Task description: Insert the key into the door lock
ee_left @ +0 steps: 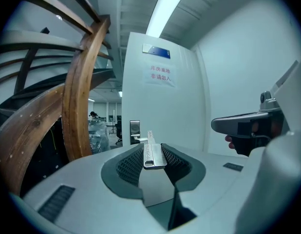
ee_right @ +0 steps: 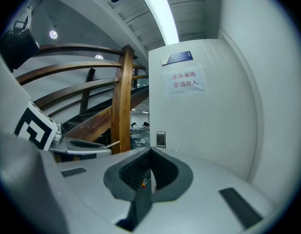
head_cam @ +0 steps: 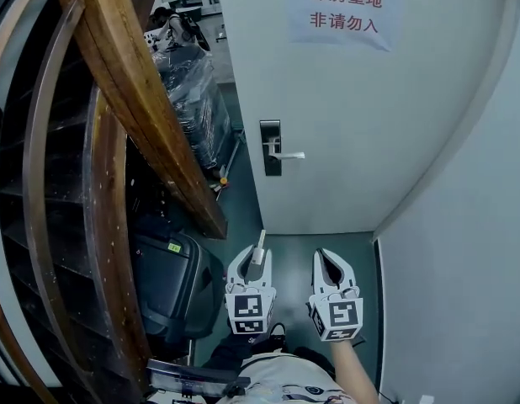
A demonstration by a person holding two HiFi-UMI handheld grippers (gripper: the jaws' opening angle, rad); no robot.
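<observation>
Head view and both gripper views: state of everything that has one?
left gripper, shut on key
key, clamped between the jaws, blade toward door, not inserted
right gripper, shut, empty
lock, no key in it
door handle, level, unpressed
door, latched or not: cannot tell

White paper sign (head_cam: 343,8) on the door (head_cam: 344,124), red characters 库房重地 over 非请勿入, small blue plate (ee_right: 177,58) above it, its print seemingly too small to read
</observation>
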